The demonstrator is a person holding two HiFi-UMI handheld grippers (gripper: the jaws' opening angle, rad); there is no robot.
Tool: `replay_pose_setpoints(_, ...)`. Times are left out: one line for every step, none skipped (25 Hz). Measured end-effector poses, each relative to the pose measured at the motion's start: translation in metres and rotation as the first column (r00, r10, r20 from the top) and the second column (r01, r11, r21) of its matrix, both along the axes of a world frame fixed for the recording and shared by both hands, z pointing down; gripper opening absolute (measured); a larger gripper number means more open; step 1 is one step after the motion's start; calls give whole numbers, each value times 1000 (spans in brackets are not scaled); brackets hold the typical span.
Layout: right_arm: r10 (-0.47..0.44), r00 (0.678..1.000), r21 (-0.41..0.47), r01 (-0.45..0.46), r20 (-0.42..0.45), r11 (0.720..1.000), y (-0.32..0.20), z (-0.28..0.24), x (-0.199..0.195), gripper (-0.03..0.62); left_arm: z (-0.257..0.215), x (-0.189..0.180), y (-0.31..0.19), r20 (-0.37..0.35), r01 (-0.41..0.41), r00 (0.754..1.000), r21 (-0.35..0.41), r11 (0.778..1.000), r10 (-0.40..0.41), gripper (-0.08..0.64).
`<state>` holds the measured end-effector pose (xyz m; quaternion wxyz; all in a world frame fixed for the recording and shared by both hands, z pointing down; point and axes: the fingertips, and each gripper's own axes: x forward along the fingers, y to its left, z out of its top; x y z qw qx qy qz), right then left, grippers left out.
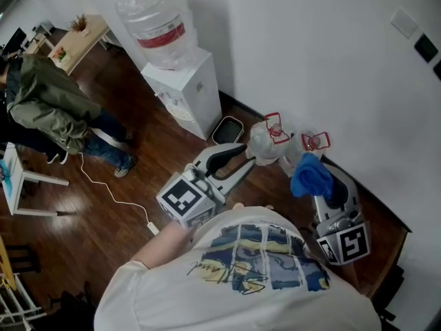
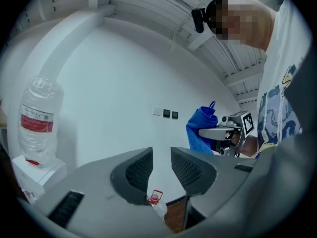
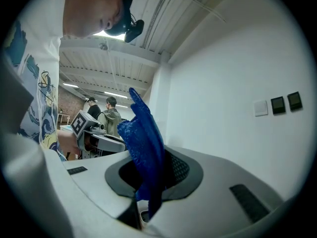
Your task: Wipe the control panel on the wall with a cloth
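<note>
right gripper [image 3: 148,180] clamped on cloth [image 3: 143,143] | left gripper [image 2: 161,165] jaws apart, empty | panel [image 3: 278,104] far right on wall, cloth well apart from it | cloth likely soft, light, floppy; grip mid-bunch

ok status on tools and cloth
Right tool shut on blue fabric cloth. Left tool open, empty. Black square wall panels not yet touched; nothing seen blocking.

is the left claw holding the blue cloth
No, the blue cloth is clamped in the right claw; the left claw stands open with nothing between its jaws.
</note>
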<state>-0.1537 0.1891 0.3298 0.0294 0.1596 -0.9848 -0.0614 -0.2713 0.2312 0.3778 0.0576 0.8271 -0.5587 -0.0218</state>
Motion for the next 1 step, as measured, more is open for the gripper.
replay_pose_setpoints(3,1000,7,-3,1,1000,0,0,1,86,1,1,0,2,-6,1000,2,1000,6,114)
